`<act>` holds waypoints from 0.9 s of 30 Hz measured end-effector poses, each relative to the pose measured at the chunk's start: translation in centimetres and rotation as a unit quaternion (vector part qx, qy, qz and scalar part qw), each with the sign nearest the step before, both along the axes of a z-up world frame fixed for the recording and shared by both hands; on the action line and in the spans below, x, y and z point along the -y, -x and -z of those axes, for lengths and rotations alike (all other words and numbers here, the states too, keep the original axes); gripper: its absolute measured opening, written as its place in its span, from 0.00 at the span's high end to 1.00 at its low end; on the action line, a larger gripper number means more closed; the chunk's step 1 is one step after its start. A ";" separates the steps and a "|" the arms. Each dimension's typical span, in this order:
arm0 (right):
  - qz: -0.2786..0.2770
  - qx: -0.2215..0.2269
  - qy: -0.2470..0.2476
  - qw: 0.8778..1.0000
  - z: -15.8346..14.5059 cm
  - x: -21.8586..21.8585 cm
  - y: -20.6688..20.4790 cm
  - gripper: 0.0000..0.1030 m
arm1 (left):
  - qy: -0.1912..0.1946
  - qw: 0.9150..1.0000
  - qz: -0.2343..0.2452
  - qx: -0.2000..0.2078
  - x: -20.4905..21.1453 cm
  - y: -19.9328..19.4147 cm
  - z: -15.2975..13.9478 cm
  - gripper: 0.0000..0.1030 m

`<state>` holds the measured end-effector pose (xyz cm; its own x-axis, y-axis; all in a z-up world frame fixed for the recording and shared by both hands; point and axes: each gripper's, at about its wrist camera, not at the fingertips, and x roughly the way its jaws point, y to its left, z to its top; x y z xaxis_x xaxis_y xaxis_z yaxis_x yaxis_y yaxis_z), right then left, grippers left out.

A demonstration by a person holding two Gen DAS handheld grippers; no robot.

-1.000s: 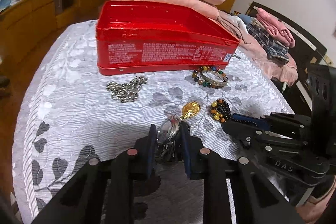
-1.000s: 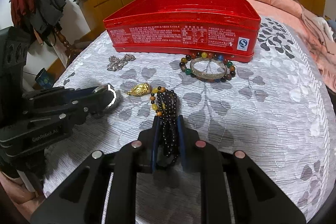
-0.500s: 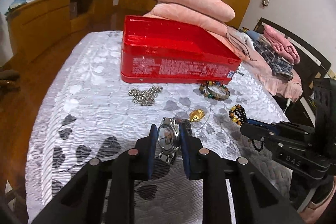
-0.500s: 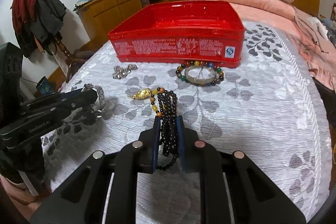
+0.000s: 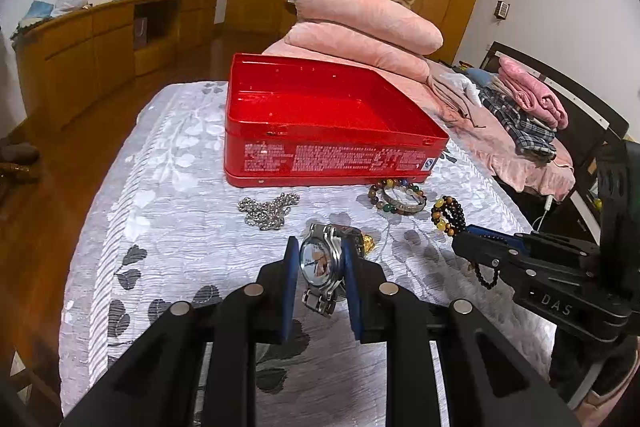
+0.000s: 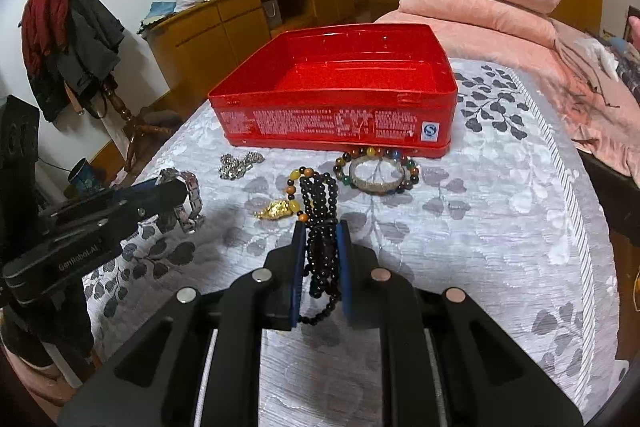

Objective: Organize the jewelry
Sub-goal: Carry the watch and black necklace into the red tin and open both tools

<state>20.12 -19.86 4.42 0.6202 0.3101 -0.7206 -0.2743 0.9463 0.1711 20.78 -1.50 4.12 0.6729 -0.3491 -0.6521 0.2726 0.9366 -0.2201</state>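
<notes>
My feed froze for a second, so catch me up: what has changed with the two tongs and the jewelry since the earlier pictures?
Both tongs rose off the bedspread with their loads. The left tongs lifted the silver metal wristwatch; the right tongs lifted the black beaded necklace with amber beads. Neither let go. The open red tin box, silver chain heap, gold pendant and multicoloured bead bracelet stayed put.

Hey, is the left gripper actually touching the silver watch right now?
Touching. The left wrist view shows the left gripper with both blue pads pressed against the watch case.
</notes>
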 end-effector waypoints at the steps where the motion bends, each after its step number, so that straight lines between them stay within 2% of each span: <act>1: 0.000 0.001 0.000 1.000 -0.1 0.0 -0.1 0.86 | 0.000 1.000 0.000 0.000 0.1 -0.1 0.0 0.79; 12: 0.002 0.012 0.004 1.000 -1.3 0.0 -1.8 0.86 | -0.003 1.000 -0.001 0.007 0.7 -1.8 -0.9 0.79; 27: 0.002 0.045 -0.008 0.999 -4.9 0.0 -6.1 0.86 | -0.003 0.999 -0.011 0.040 1.5 -6.9 -4.3 0.79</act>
